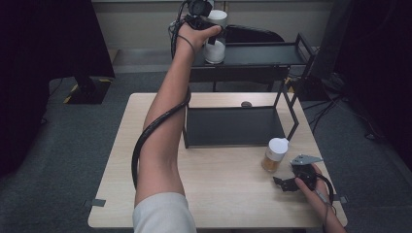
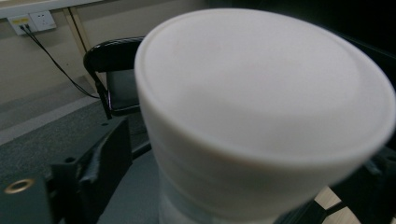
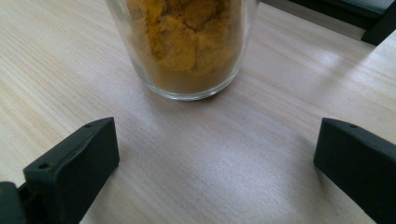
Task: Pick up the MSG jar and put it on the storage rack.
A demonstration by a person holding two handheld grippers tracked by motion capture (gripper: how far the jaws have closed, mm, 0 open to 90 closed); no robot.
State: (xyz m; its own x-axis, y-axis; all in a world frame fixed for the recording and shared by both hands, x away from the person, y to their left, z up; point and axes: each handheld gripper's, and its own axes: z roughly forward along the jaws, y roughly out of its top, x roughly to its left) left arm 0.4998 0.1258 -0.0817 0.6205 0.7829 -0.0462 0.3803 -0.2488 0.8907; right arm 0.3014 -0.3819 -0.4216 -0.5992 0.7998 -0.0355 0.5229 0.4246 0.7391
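A jar with a white lid and white contents [image 1: 215, 46] stands on the upper shelf [image 1: 262, 53] of a black rack. My left gripper [image 1: 214, 35] reaches up around it. In the left gripper view the white lid [image 2: 261, 102] looms close, and a gap shows between the jar and the left finger [image 2: 100, 163], so the jaws stand open around it. A glass jar of orange powder [image 1: 274, 155] with a white lid stands on the table at the right. My right gripper [image 1: 286, 175] rests just in front of that jar [image 3: 187, 46], open [image 3: 215, 163], with bare wood between its jaws.
The rack's lower tray [image 1: 228, 126] sits on the wooden table [image 1: 145, 194], with a small dark object [image 1: 246, 104] behind it. A black chair [image 2: 116, 70] stands beyond the shelf. My left arm and its cable stretch across the table's middle.
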